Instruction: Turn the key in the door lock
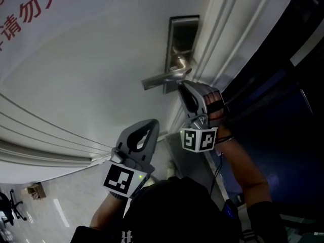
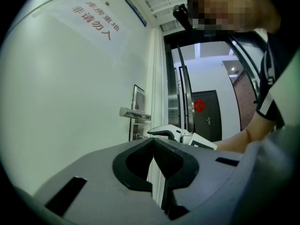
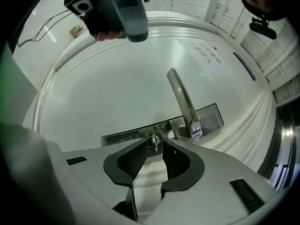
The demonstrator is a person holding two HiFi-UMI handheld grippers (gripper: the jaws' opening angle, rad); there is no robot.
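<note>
A white door carries a steel lock plate [image 1: 183, 34] with a lever handle [image 1: 162, 78]. In the right gripper view a small key [image 3: 155, 139] sticks out of the lock plate [image 3: 126, 136], below the handle [image 3: 183, 100]. My right gripper [image 3: 154, 144] is open, and the key sits in the gap at its fingertips without the pads closing on it. The head view shows this gripper [image 1: 183, 88] right under the handle. My left gripper [image 1: 151, 125] hangs lower and to the left, off the door, shut on nothing [image 2: 153, 144].
A red-lettered sign [image 1: 30, 6] is stuck on the door's upper part. The door frame [image 1: 223, 39] runs along the right, with a dark opening [image 1: 283, 100] beyond it. A far dark door [image 2: 206, 114] shows down the corridor.
</note>
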